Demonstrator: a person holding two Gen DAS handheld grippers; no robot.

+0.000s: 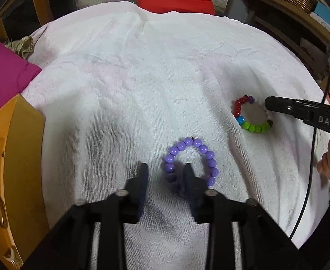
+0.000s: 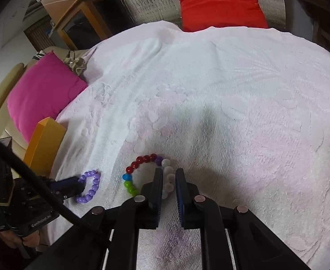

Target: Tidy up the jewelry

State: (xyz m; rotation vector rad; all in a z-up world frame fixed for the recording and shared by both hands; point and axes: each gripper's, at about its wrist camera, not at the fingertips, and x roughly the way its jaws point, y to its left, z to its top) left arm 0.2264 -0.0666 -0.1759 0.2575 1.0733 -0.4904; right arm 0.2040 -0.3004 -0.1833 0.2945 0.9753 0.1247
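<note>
The black plastic right gripper [image 1: 269,108], at three o'clock, reads "DAS"; the black left gripper [image 2: 79,186], at eight o'clock, reads "GenRobot.AI".

Each camera sits behind its own fingers, looking steeply down and close at the white towel [image 1: 165,78]. Both views share the purple bracelet [image 1: 190,159], the multicoloured bracelet [image 2: 146,173] and the red cushion [image 2: 219,2] far beyond the fingertips.
</note>
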